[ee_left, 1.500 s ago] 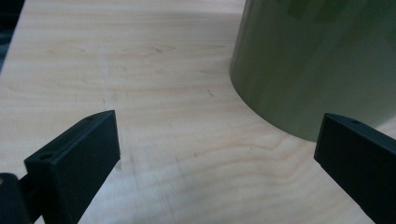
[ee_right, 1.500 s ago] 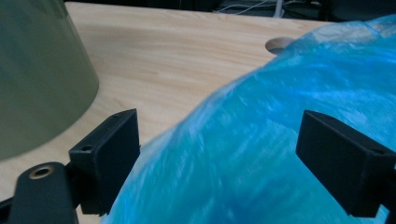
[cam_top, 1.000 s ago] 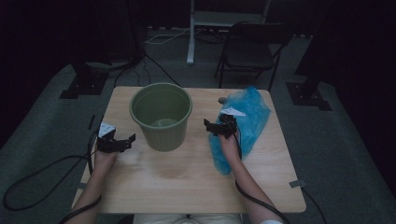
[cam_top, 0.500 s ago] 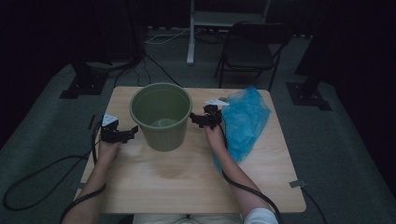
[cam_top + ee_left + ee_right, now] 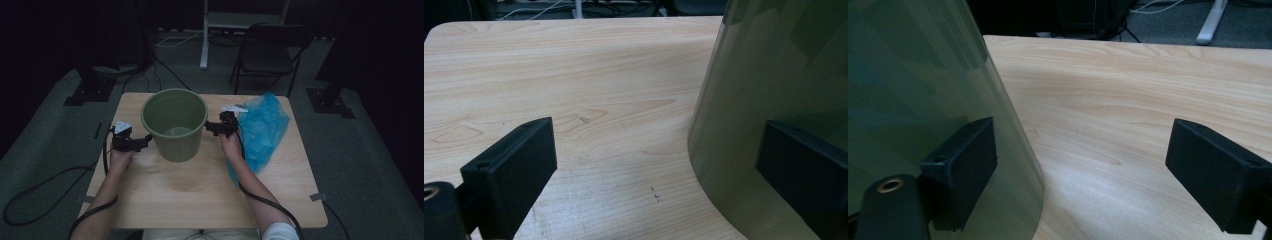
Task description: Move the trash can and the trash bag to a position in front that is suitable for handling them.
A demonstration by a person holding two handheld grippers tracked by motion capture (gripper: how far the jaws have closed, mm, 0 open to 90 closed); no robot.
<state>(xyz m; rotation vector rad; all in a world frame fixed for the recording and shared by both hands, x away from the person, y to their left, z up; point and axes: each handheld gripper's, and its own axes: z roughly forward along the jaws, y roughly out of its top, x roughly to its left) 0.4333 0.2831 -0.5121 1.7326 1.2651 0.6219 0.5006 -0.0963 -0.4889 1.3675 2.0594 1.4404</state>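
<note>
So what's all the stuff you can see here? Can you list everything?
bucket: one, green, standing upright at the middle of the table, open top
plastic bag: one, blue, crumpled on the right side of the table
table: one, light wood, under it all
folding chair: one, dark, on the floor behind the table
cables: several, black, trailing on the grey floor at the left
left gripper: one, black, jaws open, at the bucket's left side
right gripper: one, black, jaws open, at the bucket's right side
person's forearms: two, coming in from the bottom edge
</note>
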